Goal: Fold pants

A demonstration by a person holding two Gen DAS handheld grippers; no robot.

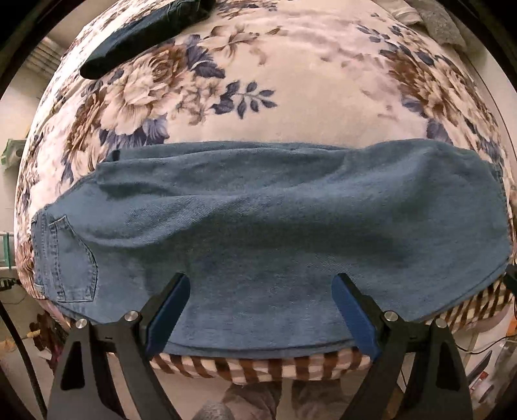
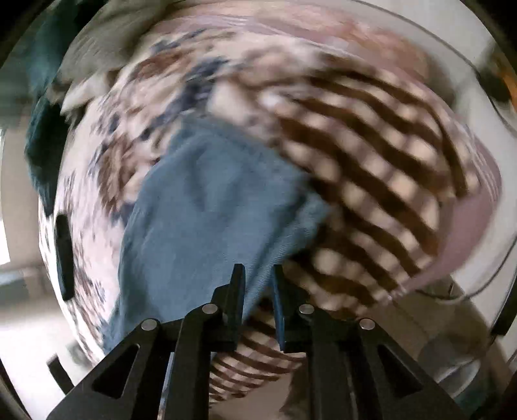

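Note:
Blue denim pants [image 1: 258, 226] lie folded lengthwise across the near edge of a bed with a floral blanket [image 1: 290, 90]. The back pocket [image 1: 74, 258] is at the left end. My left gripper [image 1: 261, 284] is open, its fingers spread over the pants' near edge without holding it. In the blurred right wrist view, my right gripper [image 2: 258, 274] has its jaws close together on the edge of the pants [image 2: 200, 219] at the bed's corner.
A dark folded garment [image 1: 142, 35] lies at the far left of the bed. A brown-and-cream checked blanket edge [image 2: 371, 181] hangs over the bed's side. Grey fabric [image 1: 439, 22] lies at the far right corner. The floor shows below.

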